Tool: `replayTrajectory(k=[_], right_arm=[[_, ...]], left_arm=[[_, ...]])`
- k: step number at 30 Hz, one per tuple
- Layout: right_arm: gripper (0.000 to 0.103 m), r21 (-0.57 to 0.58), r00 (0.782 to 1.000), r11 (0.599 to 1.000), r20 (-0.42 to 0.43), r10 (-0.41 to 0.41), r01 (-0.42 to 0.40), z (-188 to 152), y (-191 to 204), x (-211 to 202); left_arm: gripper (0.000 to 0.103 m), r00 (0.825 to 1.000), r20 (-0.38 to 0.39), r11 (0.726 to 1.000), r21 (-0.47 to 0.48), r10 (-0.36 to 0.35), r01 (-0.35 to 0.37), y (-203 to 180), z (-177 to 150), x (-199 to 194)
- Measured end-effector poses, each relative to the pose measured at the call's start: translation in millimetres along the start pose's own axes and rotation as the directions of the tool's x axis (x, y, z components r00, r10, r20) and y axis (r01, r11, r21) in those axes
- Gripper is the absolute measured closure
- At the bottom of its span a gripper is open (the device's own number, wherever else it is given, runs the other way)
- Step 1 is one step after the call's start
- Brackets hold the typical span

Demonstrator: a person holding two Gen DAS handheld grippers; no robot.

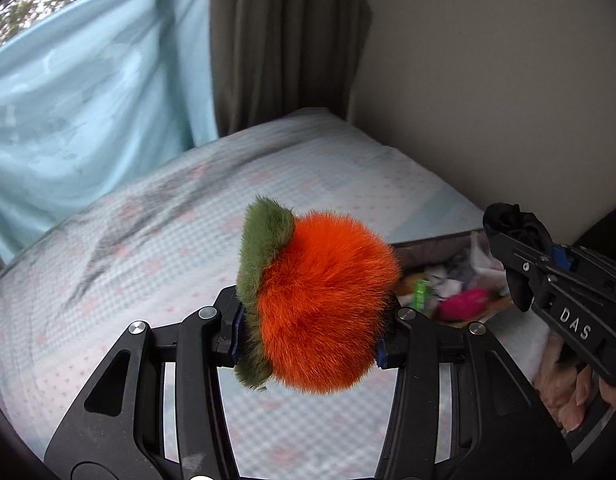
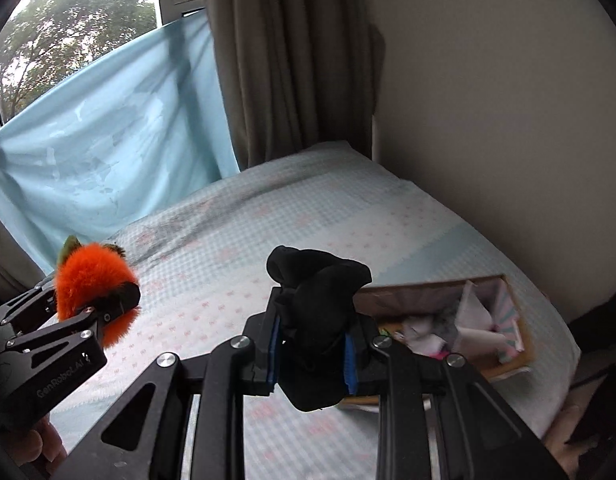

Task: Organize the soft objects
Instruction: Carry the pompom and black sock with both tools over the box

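Note:
My left gripper (image 1: 308,340) is shut on a fluffy orange plush with a green top (image 1: 319,300) and holds it above the bed. The plush also shows at the left of the right wrist view (image 2: 92,280). My right gripper (image 2: 311,344) is shut on a bundle of black cloth (image 2: 315,312), held above the bed; the cloth also shows in the left wrist view (image 1: 511,220). A cardboard box (image 2: 519,356) lies on the bed at the right with several soft items in it, among them a pink one (image 1: 467,304) and white cloth (image 2: 475,320).
The bed (image 1: 148,220) has a pale blue patterned sheet. A blue cloth (image 1: 88,92) hangs over the window at the left, a brown curtain (image 1: 284,40) in the corner, and a beige wall (image 1: 487,80) runs along the right.

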State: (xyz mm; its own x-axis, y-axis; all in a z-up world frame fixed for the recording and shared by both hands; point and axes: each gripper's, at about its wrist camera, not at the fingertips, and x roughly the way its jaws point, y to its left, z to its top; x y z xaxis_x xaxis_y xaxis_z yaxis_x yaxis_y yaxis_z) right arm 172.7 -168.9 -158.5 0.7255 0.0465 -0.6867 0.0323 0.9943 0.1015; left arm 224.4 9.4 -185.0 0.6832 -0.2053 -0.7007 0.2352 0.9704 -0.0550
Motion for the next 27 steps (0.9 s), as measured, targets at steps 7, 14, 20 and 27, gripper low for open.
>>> replayTrajectory(k=[7,14,20,27], right_arm=[[0.080,-0.002,0.999,0.999,-0.042,-0.032,0.032,-5,-62,-23],[0.080,-0.034,0.994,0.999,-0.113,-0.002,-0.002,3,-127,-11],[0.080,-0.066,0.982,0.996,-0.182,0.040,-0.053,12,-174,28],[0.080,-0.060,0.958,0.992,-0.272,0.088,-0.108,18,-210,88]], left_arm=[[0.061,0.996,-0.069,0.999,0.019,-0.048,0.049,-77,-7,6],[0.061,0.989,-0.139,0.998,-0.011,-0.058,0.057,-150,4,48],[0.061,0.977,-0.211,0.998,-0.049,-0.037,0.028,-192,12,107],[0.061,0.953,-0.304,0.996,-0.082,0.005,-0.031,-211,7,166]])
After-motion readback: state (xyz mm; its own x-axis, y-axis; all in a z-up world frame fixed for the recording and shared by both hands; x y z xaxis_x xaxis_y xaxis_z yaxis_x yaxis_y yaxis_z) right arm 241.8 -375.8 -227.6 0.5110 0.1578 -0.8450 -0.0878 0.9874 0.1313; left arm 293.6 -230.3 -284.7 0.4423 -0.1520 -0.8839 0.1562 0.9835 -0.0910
